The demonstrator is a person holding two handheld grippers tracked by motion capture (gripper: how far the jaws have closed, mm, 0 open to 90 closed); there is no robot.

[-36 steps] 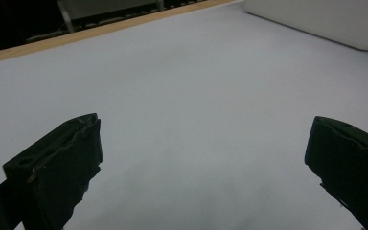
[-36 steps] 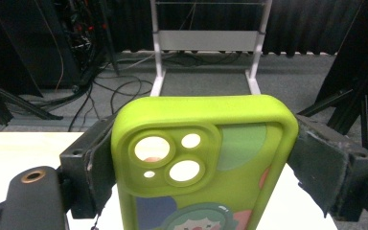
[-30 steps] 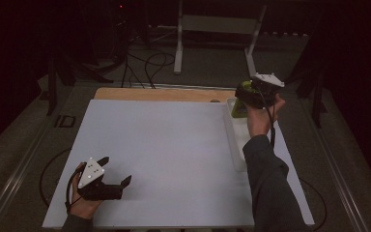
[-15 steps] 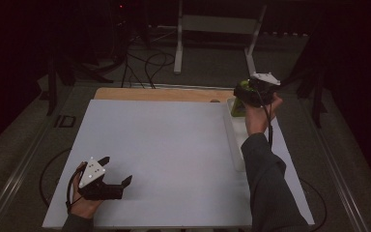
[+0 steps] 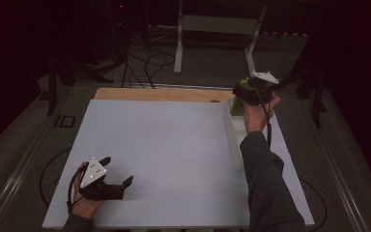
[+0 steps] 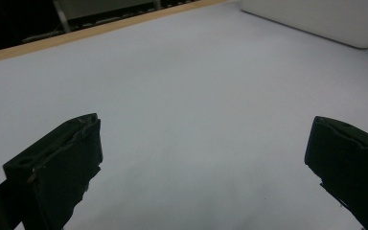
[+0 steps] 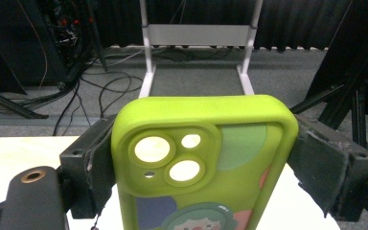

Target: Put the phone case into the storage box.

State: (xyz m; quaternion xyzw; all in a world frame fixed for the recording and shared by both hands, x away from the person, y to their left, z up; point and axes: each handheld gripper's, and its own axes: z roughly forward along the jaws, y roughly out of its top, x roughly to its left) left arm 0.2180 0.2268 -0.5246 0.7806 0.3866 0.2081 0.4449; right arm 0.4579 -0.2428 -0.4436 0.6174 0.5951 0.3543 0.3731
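Observation:
A lime-green phone case [image 7: 206, 158] with camera cut-outs and a cartoon print stands upright between my right gripper's [image 7: 199, 160] jaws, which press on its two long sides. In the high view that gripper [image 5: 245, 91] is held up above the table's far right corner, and the case [image 5: 244, 85] shows as a green patch at its front. My left gripper [image 5: 118, 170] rests low over the near left of the white board [image 5: 164, 145], jaws wide apart. In the left gripper view its jaws [image 6: 206, 163] hold nothing, with bare board between them.
A long white tray [image 5: 234, 140] runs along the board's right side, with its rim [image 6: 316, 21] seen far off in the left gripper view. A pale green item [image 5: 235, 108] lies at its far end. A wooden strip [image 5: 159, 94] edges the back. Stands and cables stand on the floor beyond.

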